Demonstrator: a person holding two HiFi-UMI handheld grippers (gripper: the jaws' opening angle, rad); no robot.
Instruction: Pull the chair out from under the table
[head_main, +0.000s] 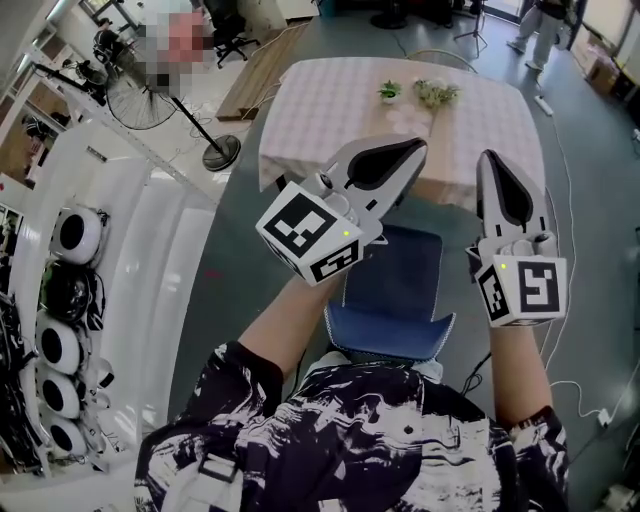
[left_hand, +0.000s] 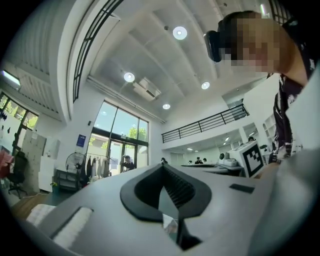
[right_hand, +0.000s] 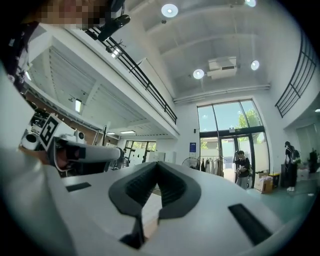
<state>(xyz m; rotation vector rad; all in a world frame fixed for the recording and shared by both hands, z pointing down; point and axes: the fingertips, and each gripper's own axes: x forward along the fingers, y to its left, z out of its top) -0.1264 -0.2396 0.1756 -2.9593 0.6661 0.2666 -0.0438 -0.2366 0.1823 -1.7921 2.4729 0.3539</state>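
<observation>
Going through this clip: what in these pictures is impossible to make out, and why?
- Chair legs: head view, hidden under its seat.
- How far the chair sits under the table: head view, left gripper and right gripper cover that edge.
- Plants: head view, too small to identify.
- Chair and table: both gripper views aim at the ceiling, showing neither.

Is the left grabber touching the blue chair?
Apart. In the head view the left gripper is held up, clear of the blue chair.

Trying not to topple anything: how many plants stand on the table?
2. A small green plant stands at the far side of the table, a wider pale-flowered plant just right of it. The near edge is partly hidden.
</observation>
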